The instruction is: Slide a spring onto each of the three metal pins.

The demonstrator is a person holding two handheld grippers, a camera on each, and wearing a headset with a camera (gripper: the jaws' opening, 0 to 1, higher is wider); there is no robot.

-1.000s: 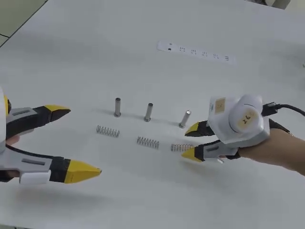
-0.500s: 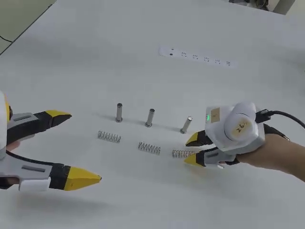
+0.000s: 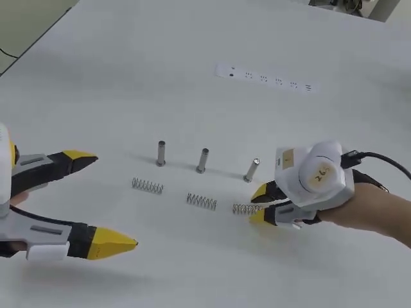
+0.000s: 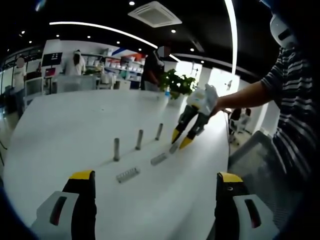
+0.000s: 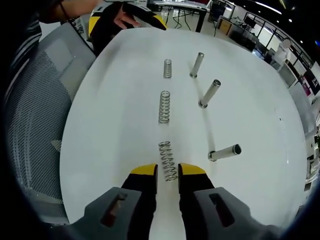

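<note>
Head view sits up high, tilted down and forward across the white counter (image 3: 192, 64), kinda mid-distance. Left gripper view rides low on the left tool (image 4: 155, 176), looking across from well off. Right gripper view, on the right tool (image 5: 168, 170), is super close, looking straight along the line of springs (image 5: 164, 106). All three catch the pins (image 3: 203, 160), springs and counter.
</note>
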